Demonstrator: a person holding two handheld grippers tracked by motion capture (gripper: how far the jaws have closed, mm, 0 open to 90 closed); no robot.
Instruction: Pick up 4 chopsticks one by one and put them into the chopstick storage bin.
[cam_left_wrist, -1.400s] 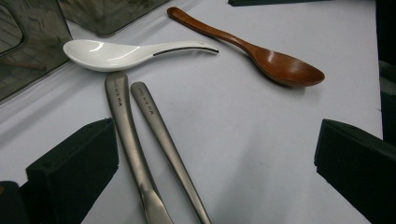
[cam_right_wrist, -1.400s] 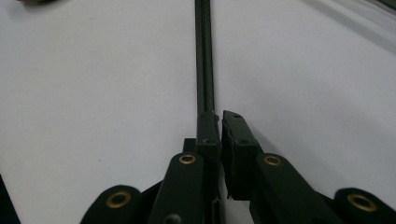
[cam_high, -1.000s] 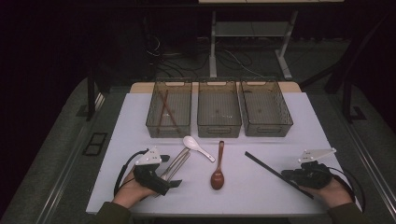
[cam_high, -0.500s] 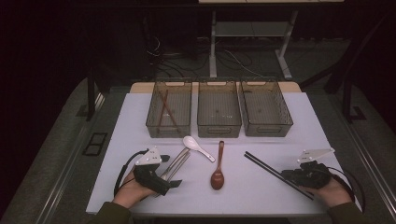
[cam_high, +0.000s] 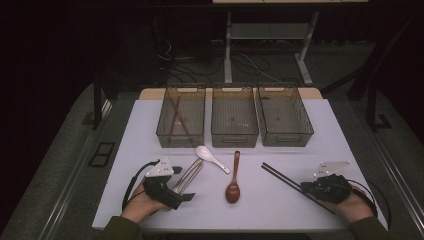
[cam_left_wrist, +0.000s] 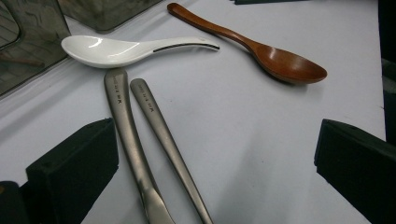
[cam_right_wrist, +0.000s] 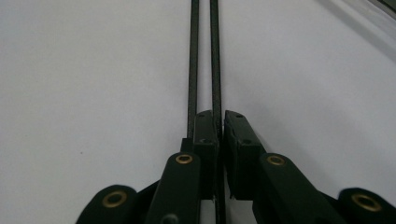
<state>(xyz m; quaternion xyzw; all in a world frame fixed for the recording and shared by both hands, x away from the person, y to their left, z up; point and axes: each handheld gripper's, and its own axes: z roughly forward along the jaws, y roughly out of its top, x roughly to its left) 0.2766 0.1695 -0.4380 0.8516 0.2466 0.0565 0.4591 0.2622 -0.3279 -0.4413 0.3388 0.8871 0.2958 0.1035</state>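
Two tongs: one in each hand, near edge of the counter (cam_high: 125, 145).
Right tongs (cam_right_wrist: 220, 122): closed on one black chopstick (cam_right_wrist: 215, 56); its twin lies just beside.
Chopstick line: long way runs far-left from the grip.
Left tongs (cam_left_wrist: 212, 154): open, metal handles (cam_left_wrist: 140, 126) between, not pinched.
Bins (cam_high: 235, 140): far side.

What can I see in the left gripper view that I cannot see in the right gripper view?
The left gripper view alone gives the white spoon, the wooden spoon, two metal handles lying between the open left gripper jaws, and a bin wall. The right gripper view alone gives the black chopsticks, with the right gripper shut on one of them. Both show the white table.
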